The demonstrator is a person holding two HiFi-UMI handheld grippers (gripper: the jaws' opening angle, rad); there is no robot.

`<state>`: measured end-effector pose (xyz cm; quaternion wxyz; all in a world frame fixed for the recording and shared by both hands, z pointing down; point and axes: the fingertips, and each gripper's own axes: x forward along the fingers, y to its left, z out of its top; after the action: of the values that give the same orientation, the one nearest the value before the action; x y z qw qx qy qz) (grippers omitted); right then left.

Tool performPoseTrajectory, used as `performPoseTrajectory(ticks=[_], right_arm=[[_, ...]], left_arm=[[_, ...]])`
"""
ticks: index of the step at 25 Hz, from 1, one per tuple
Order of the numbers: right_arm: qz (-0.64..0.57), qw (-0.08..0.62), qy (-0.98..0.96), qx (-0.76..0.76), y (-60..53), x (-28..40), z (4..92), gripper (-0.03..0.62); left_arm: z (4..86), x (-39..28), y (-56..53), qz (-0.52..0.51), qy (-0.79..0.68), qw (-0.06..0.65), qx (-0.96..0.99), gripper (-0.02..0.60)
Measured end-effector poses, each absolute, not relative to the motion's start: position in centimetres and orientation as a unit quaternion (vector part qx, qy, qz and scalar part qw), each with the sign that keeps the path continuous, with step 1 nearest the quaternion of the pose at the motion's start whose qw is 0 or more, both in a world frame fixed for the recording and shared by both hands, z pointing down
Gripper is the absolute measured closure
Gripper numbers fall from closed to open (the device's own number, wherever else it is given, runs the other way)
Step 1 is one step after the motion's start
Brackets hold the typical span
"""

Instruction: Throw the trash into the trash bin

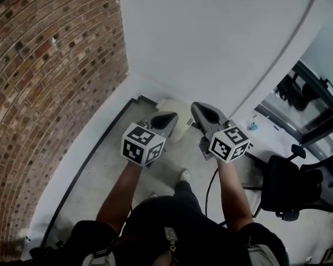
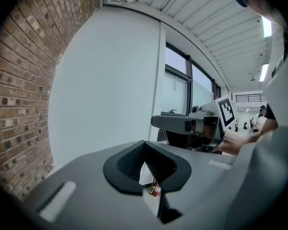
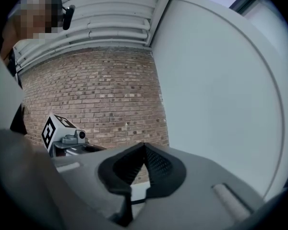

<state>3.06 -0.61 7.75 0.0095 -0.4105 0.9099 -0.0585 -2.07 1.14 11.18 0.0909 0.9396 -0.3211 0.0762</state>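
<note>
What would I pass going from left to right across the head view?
brick wall → left gripper → right gripper → black office chair

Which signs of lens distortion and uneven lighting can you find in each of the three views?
Head view: fisheye bows the brick wall and the white wall. Left gripper view: black corners, a ceiling light blown out. Right gripper view: brick courses curve, corners dark.
</note>
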Motion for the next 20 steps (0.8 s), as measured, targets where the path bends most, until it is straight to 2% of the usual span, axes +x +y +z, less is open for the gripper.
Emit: performPoseTrajectory(ticks=[20], right_arm=[[-0.053, 0.019, 0.907, -0.417, 0.8, 3.9, 6.1, 0.591]], left_arm=[[9.4, -1.3, 2.2, 0.068, -0.318, 0.077, 0.942, 0.575]])
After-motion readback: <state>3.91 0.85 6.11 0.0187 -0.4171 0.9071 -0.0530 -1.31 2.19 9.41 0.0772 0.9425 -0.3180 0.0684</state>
